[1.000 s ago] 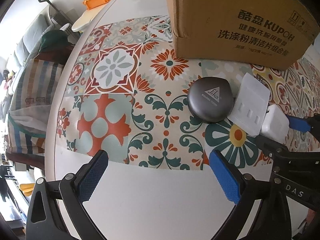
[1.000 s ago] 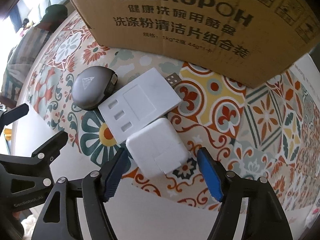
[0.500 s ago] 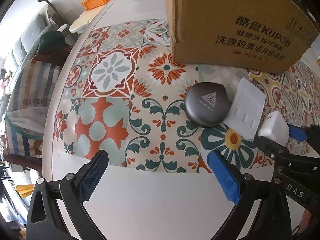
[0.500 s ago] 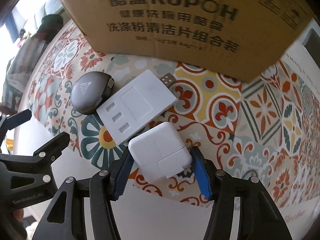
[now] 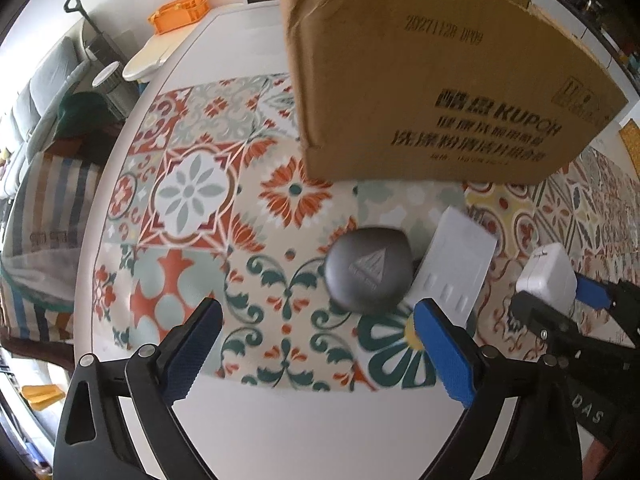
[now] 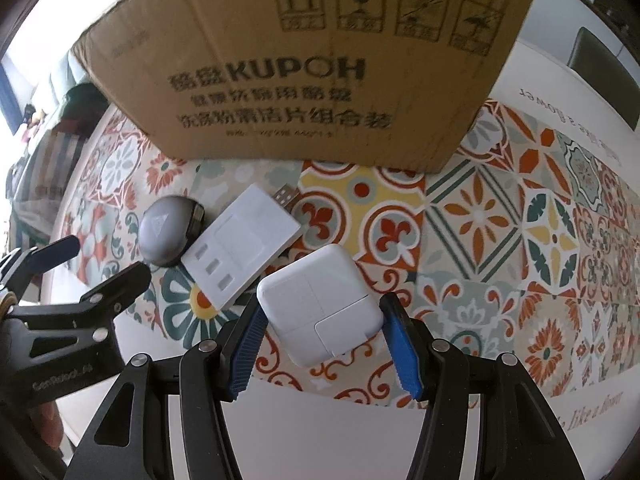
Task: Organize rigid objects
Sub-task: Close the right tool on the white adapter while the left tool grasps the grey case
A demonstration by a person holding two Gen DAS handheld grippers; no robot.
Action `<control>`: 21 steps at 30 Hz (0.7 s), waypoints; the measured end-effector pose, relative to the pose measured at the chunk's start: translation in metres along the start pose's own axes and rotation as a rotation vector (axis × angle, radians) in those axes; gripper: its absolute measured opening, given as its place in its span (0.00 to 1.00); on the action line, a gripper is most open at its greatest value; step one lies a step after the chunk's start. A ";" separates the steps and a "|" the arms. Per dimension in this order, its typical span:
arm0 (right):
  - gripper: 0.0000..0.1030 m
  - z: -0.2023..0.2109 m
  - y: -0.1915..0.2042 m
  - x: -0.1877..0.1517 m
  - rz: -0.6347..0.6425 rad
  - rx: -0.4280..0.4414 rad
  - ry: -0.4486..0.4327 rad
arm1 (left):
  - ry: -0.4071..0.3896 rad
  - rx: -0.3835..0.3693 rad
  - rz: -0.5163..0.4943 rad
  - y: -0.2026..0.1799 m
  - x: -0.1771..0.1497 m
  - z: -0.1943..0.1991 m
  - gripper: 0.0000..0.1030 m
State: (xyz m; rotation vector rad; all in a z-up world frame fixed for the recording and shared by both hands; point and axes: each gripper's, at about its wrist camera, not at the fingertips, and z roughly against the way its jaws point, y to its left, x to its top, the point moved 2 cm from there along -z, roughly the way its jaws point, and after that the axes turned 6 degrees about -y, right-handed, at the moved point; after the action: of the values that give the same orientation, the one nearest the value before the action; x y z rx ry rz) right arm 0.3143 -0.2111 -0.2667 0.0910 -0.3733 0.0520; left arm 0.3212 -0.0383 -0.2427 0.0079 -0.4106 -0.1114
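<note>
My right gripper is shut on a white square power adapter and holds it above the patterned mat; it also shows in the left wrist view. A flat white USB hub and a round grey case lie side by side on the mat, left of the adapter. My left gripper is open and empty, near the grey case and the hub. A brown cardboard box stands behind them.
The patterned mat covers a white table. The cardboard box fills the back. Left of the table are a striped bag, a sofa and an orange basket.
My right gripper has closed on the white adapter and lifted it off the mat. Both views have risen and pulled back; the left gripper stays open.
</note>
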 end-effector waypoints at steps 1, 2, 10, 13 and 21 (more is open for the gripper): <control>0.56 0.001 -0.002 0.002 -0.004 0.002 -0.002 | -0.003 0.001 -0.002 -0.002 0.003 -0.001 0.94; 0.56 0.003 -0.005 0.006 -0.007 0.003 -0.003 | -0.005 -0.002 -0.003 -0.003 0.005 -0.002 0.93; 0.56 0.002 -0.010 0.013 -0.015 0.005 -0.010 | 0.025 -0.021 -0.005 -0.014 0.016 -0.020 0.81; 0.56 0.002 -0.014 0.013 -0.019 0.005 -0.007 | 0.038 -0.026 -0.002 -0.015 0.018 -0.026 0.79; 0.56 -0.003 -0.017 0.015 -0.021 0.010 0.003 | 0.049 -0.025 -0.007 -0.018 0.027 -0.038 0.72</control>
State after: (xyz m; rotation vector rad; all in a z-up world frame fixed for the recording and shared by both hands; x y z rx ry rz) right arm 0.3308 -0.2268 -0.2656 0.1046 -0.3690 0.0330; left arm 0.3594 -0.0597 -0.2675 -0.0125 -0.3601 -0.1225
